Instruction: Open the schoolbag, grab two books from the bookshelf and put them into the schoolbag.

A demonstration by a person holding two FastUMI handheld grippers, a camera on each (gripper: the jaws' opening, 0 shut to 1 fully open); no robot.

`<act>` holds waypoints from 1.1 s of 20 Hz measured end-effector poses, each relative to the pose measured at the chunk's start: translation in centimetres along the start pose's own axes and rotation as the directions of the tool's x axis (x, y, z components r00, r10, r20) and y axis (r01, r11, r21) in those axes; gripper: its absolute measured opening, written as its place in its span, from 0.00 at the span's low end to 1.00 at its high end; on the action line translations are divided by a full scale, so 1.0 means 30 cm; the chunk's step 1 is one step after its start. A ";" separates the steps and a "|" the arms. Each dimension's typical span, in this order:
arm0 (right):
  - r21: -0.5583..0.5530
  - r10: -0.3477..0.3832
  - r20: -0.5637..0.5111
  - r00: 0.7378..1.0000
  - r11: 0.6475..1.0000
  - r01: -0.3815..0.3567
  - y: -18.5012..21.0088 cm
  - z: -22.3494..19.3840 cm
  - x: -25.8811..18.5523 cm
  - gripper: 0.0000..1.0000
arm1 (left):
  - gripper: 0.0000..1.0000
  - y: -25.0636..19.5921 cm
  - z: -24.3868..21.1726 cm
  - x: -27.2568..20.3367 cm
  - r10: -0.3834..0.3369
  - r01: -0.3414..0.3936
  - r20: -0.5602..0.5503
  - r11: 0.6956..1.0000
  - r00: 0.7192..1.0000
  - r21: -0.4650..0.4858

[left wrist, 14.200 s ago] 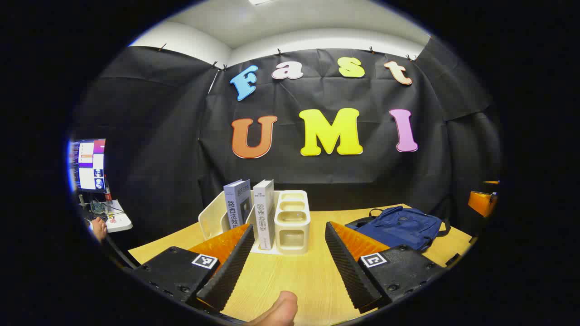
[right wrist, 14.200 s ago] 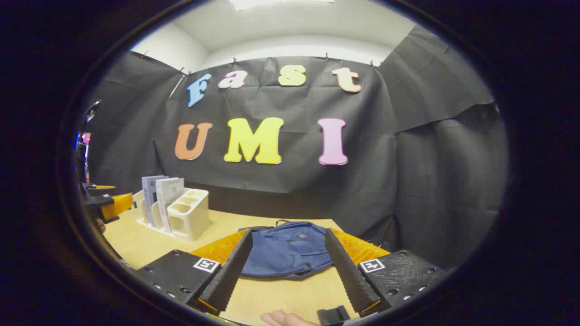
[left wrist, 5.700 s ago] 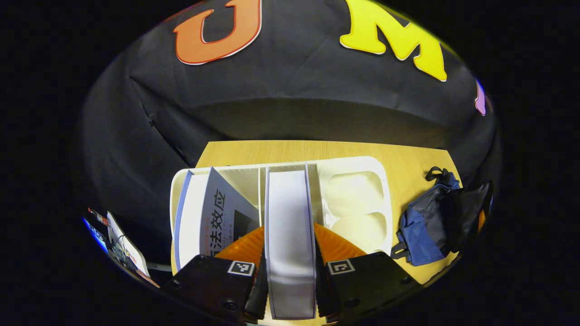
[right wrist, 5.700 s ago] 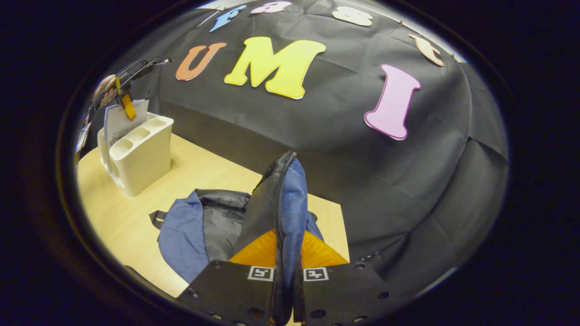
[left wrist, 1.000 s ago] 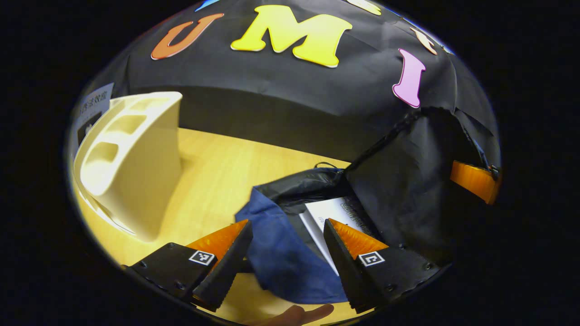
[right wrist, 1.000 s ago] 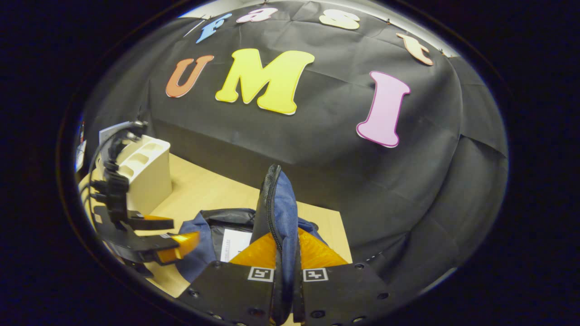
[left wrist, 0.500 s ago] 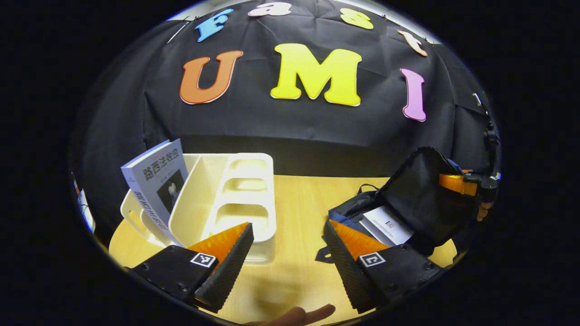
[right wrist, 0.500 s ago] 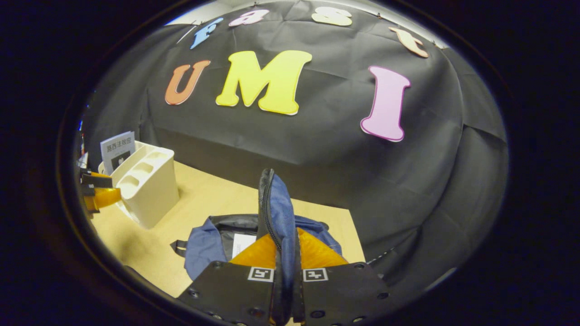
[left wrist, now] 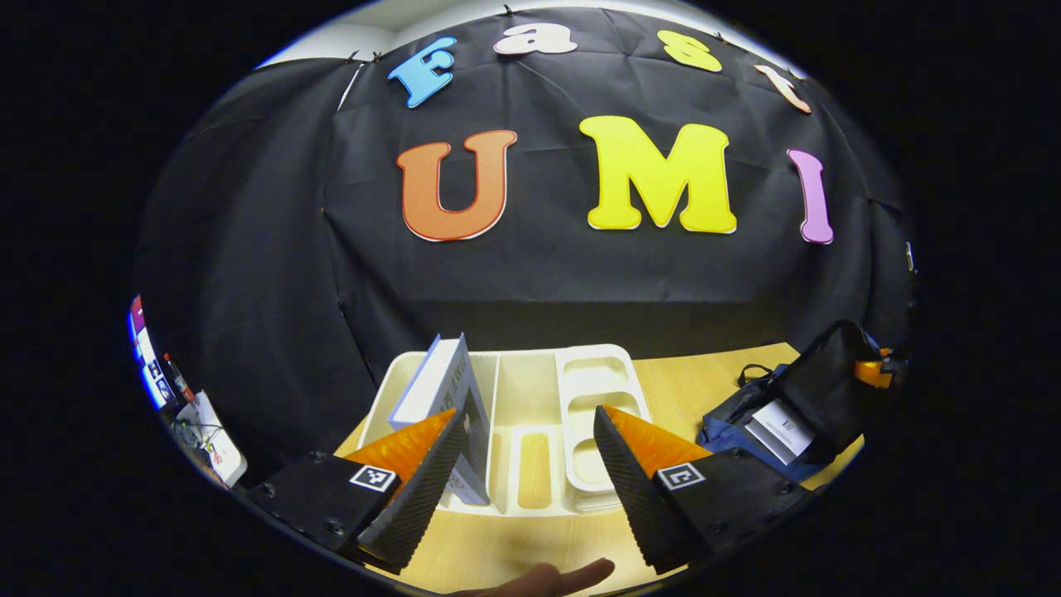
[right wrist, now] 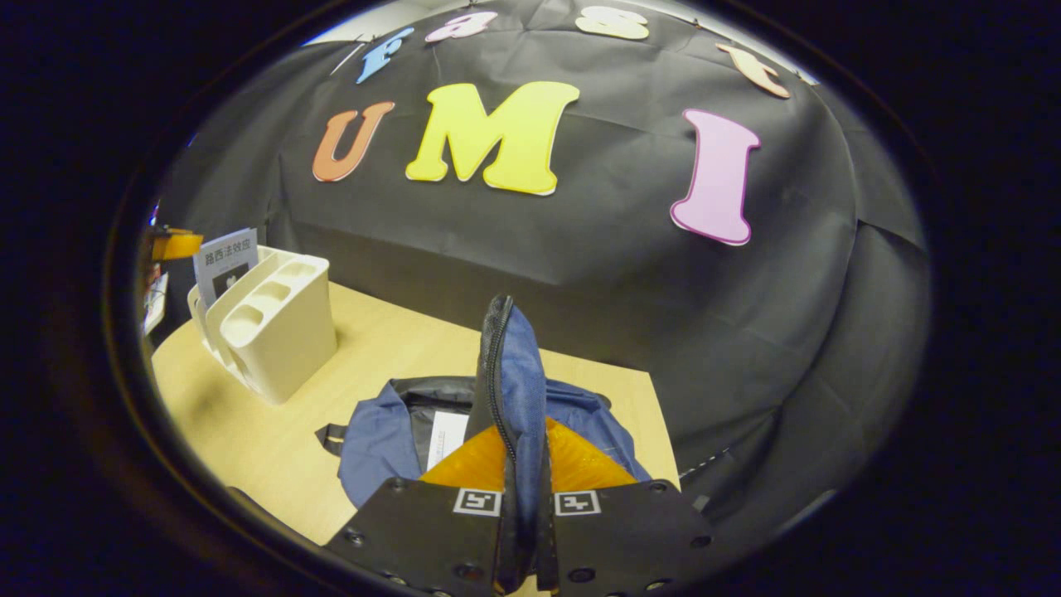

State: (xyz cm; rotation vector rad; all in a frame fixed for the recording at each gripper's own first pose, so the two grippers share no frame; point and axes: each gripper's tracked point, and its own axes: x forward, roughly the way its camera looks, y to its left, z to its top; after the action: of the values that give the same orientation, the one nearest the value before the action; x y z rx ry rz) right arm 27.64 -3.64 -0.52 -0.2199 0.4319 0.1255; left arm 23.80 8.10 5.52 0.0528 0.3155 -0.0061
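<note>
On the tabletop (right wrist: 249, 431), the schoolbag (right wrist: 373, 439) lies open, its flap (right wrist: 514, 373) clamped upright in the right gripper (right wrist: 522, 497), half hiding one book (right wrist: 448, 438) inside. Near it, the bookshelf (left wrist: 539, 398) holds a leaning book (left wrist: 452, 398) before the left gripper (left wrist: 524, 452), fingers apart.

Book (right wrist: 225, 259) cover in bookshelf (right wrist: 273, 332): "路西法效应".

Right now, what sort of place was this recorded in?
Probably a staged recording booth, not a home: black cloth wall draped behind a light wooden table bearing a cream plastic bookshelf and a blue fabric schoolbag.
</note>
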 end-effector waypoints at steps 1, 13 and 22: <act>-0.006 0.002 -0.002 1.000 1.000 -0.002 0.003 -0.006 0.002 0.08 | 0.98 0.035 0.029 0.025 0.006 -0.006 -0.004 1.000 1.000 -0.005; -0.054 0.044 -0.012 0.999 0.998 -0.045 0.065 -0.032 0.006 0.08 | 0.96 0.281 -0.070 0.355 -0.002 0.003 -0.323 1.000 0.946 0.001; -0.038 0.051 -0.037 0.998 0.998 -0.052 0.062 -0.076 0.013 0.09 | 0.76 0.311 -0.195 0.377 0.063 -0.031 -0.507 0.997 0.860 0.070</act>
State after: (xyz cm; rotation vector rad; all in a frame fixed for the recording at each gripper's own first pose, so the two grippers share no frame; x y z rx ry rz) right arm 26.78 -2.35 -3.05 -0.2502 0.4713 0.1806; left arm 32.88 17.76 -3.08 0.1220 0.8474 0.0483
